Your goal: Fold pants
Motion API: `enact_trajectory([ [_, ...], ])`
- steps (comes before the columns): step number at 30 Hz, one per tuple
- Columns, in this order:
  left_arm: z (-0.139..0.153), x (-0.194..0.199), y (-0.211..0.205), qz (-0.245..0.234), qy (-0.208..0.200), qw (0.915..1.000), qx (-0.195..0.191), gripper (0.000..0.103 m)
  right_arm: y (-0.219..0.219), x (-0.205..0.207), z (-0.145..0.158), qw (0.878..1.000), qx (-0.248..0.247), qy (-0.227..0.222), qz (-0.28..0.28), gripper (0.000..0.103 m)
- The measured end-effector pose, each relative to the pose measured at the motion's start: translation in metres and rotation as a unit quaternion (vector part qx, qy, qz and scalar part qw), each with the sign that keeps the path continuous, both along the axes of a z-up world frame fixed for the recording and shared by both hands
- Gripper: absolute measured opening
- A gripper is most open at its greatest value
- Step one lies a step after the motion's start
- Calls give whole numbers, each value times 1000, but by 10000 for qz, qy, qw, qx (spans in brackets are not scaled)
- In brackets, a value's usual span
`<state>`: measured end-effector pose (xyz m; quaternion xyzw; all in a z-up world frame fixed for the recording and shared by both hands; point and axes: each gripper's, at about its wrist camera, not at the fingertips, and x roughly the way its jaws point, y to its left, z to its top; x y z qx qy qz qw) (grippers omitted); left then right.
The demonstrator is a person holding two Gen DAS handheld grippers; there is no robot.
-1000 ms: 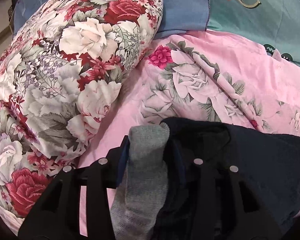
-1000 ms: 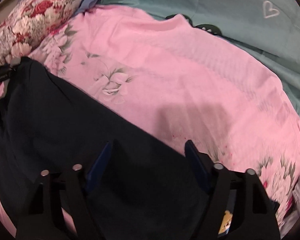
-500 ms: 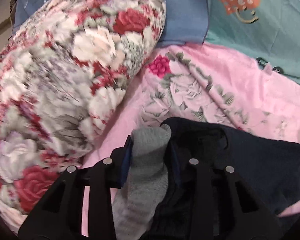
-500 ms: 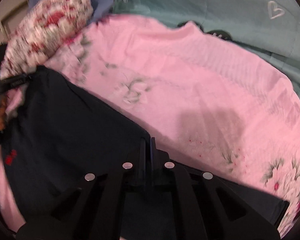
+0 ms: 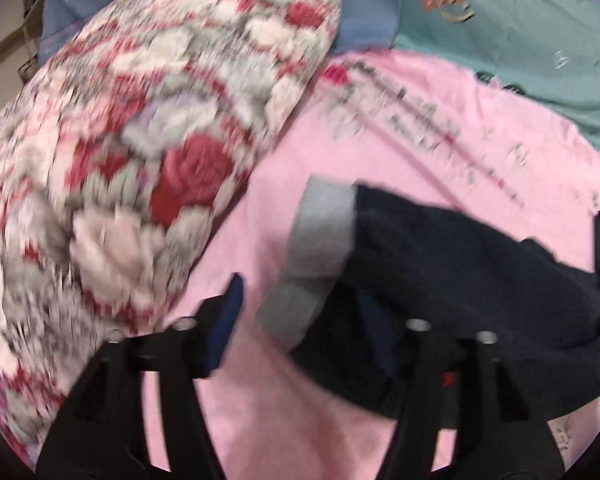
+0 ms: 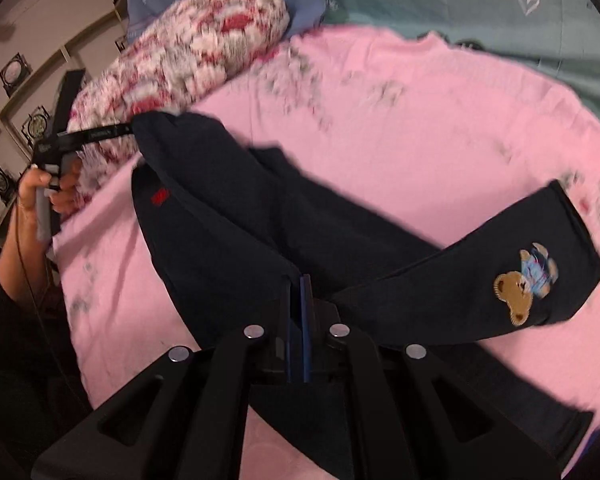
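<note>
Dark navy pants (image 6: 236, 216) lie across pink floral sheet (image 6: 420, 120) on bed, bear patch (image 6: 520, 284) on right leg end. Right gripper (image 6: 298, 280) fingers clenched on near fold of pants, having just eased slightly. Left gripper (image 5: 312, 308) fingers just spread apart, released; grey waistband lining (image 5: 320, 232) lies between them, unpinched. Floral pillow (image 5: 132, 168) far left. Hand (image 6: 46, 188) holds left gripper's handle.

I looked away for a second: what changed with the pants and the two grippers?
The left gripper has just opened, letting go of the grey cuff. The right gripper closed on the pants and dragged them over the pink sheet. The floral pillow stayed put.
</note>
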<state>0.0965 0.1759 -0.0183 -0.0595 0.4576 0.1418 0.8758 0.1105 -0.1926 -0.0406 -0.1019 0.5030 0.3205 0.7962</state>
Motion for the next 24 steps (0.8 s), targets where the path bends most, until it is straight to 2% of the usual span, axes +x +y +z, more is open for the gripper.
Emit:
enact_trajectory([
  [1, -5, -3, 2, 74, 111, 9999, -83, 75, 3, 3, -17, 9995, -275, 156, -84, 20],
  [4, -12, -17, 12, 263, 324, 9979, -489, 79, 0, 7, -18, 9990, 109, 342, -250, 30],
  [5, -10, -23, 17, 363, 342, 9971, -579, 81, -1, 8, -13, 9987, 188, 359, -315, 30],
  [7, -4, -32, 22, 480, 256, 9963, -672, 82, -8, 7, 2, 9977, 436, 172, -487, 32],
  [11, 5, -35, 18, 429, 280, 9956, -788, 82, -24, 10, 28, 9888, 854, -427, -1147, 58],
  [13, 6, -30, 11, 324, 376, 9948, -894, 82, -32, 12, 32, 9819, 884, -727, -1510, 59],
  [15, 4, -21, 6, 245, 502, 9916, -1171, 82, -42, 19, 29, 9747, 946, -823, -1851, 59],
  [17, -3, -8, -1, 245, 683, 9886, -1320, 82, -50, 25, 19, 9689, 609, -899, -2223, 73],
  [18, -5, -3, -2, 273, 723, 9875, -1370, 80, -55, 25, 13, 9664, 493, -935, -2344, 73],
  [20, -10, 6, -5, 324, 776, 9858, -1456, 69, -65, 24, 6, 9650, 427, -915, -2421, 73],
  [22, -15, 15, -8, 380, 871, 9840, -1507, 48, -79, 22, 8, 9623, 506, -934, -2504, 73],
  [24, -20, 21, -10, 400, 968, 9812, -1622, 36, -85, 20, 13, 9590, 519, -1004, -2600, 73],
])
